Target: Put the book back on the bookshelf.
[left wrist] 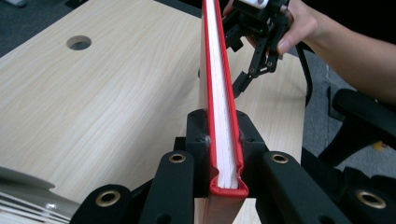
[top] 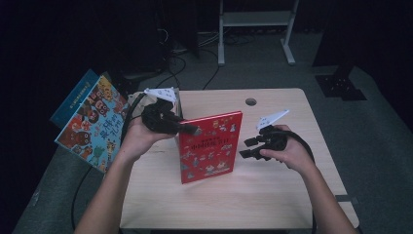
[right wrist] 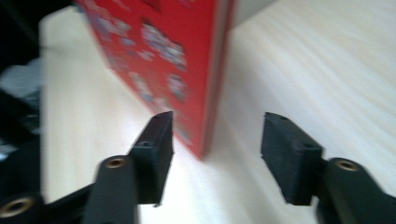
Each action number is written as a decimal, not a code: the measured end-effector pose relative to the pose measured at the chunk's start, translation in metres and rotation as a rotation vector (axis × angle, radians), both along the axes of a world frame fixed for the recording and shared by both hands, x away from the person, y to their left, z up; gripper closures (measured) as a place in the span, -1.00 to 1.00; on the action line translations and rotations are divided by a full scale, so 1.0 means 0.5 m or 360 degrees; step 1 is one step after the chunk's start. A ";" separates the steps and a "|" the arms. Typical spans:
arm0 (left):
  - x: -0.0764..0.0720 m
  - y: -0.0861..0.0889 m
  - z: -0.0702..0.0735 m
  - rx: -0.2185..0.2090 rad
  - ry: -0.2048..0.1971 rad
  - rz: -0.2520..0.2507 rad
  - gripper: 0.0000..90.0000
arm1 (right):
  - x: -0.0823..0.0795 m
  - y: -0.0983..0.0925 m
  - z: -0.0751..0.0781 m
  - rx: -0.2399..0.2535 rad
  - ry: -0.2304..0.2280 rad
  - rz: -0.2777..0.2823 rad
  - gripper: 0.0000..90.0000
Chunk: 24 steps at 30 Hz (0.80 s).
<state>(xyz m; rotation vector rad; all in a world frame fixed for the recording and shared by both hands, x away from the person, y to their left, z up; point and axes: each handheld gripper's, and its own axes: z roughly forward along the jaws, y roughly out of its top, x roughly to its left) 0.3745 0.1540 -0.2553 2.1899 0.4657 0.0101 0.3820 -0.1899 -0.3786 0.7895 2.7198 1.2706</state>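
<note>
Blue-edged picture books (top: 85, 119) lean at the far left, past the desk (top: 272, 195); their cover writing is too small to read. Next, the left tool (top: 192, 130) pinches the top corner of the red book (top: 210, 146), which stands upright on its lower edge mid-desk. Its gold title can't be made out. On the right, the right tool (top: 247, 147) has its jaws spread, just off the book's free edge. Judging by this, the book is being steadied upright; next likely comes a careful second grip.
</note>
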 end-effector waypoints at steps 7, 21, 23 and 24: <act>-0.008 0.010 0.008 -0.0016 0.0009 0.0068 0.77 | 0.011 -0.041 -0.032 -0.0088 -0.0182 -0.0273 -0.32; -0.031 0.082 0.022 -0.0041 0.0024 0.0225 0.77 | 0.038 -0.144 -0.129 -0.0327 -0.0184 -0.0854 -0.52; -0.035 0.096 0.024 -0.0046 0.0023 0.0241 0.77 | 0.042 -0.157 -0.142 -0.0350 -0.0189 -0.0909 -0.53; -0.038 0.103 0.024 -0.0053 0.0022 0.0249 0.77 | 0.044 -0.163 -0.147 -0.0364 -0.0189 -0.0939 -0.54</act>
